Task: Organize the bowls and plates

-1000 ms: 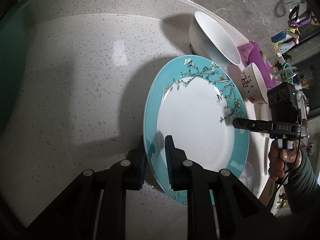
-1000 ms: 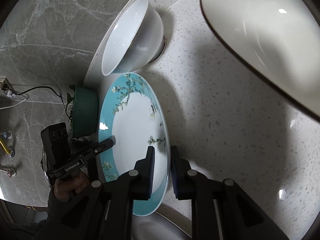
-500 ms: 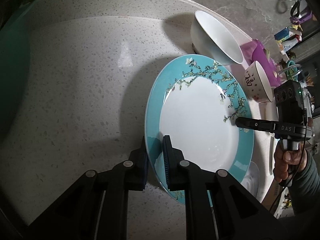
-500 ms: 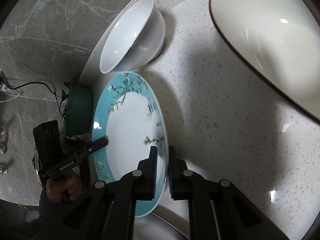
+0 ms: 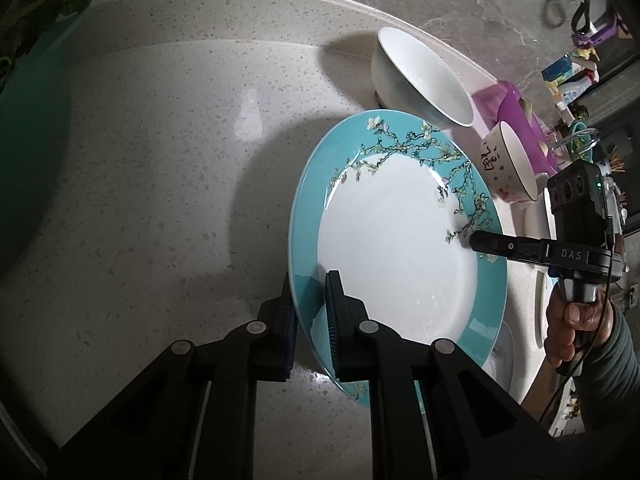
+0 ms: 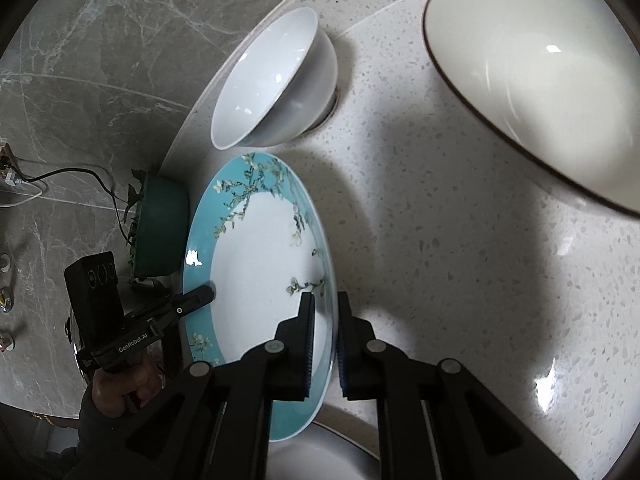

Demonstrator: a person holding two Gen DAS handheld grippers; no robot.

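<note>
Early stage: left gripper and right gripper each clamped opposite rims of the teal plate, tilted above the surface; white bowl and far-right bowls unsorted.

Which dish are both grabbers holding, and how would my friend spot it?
On the speckled round table, it's the big flat plate in front of the white bowl. Only it has a turquoise rim painted with blossom branches.
</note>
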